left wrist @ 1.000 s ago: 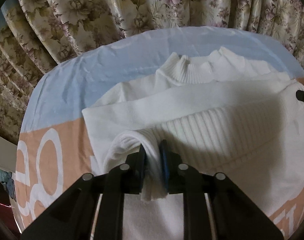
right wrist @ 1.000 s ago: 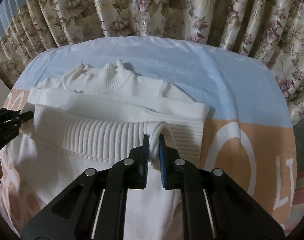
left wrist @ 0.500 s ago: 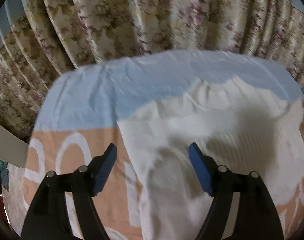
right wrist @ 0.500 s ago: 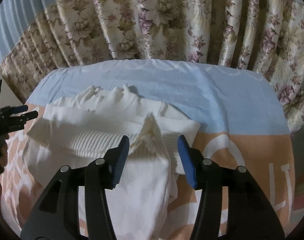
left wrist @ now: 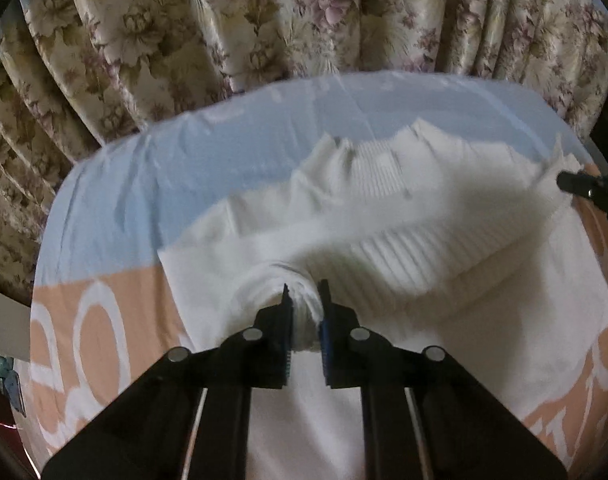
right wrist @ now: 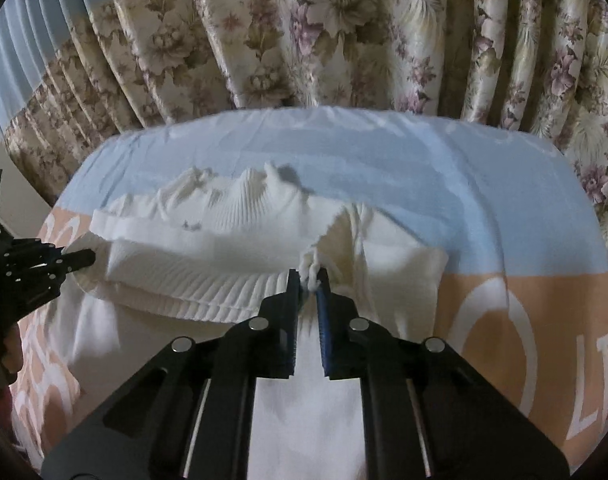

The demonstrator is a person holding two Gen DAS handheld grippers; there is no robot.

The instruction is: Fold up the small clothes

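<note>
Left wrist view: the left gripper (left wrist: 304, 300) is reaching forward and slightly down over the bed, its two black fingers running up from the lower edge of the picture. The jaws are pinching a bunched roll of the white sweater (left wrist: 403, 216) between the blue pads; the fabric is bulging out ahead of the tips and hanging below them. The sweater is lying ahead of the jaws and to their right, with its ribbed hem band (left wrist: 415, 252) running off diagonally to the right and the ribbed collar (left wrist: 377, 160) sitting farther ahead. The bedsheet (left wrist: 116, 208), blue far ahead and peach with white lettering to the left of the jaws, is lying under everything. Floral curtains (left wrist: 264, 24) are hanging beyond the far edge of the bed. The tip of the right gripper (left wrist: 575, 184) is showing at the far right edge, at the sweater's edge; blurred.

Right wrist view: the right gripper (right wrist: 308, 280) is pointing forward in the same low, level pose. Its jaws are closing on a thin gathered corner of the sweater (right wrist: 232, 232), which is puckering upward just ahead of the tips. The hem band (right wrist: 208, 292) is stretching away to the left of the jaws toward the left gripper (right wrist: 76, 258), visible at the left edge beside the sweater. The collar (right wrist: 248, 192) is lying ahead and left. The bedsheet (right wrist: 483, 200) is spreading ahead and to the right.
</note>
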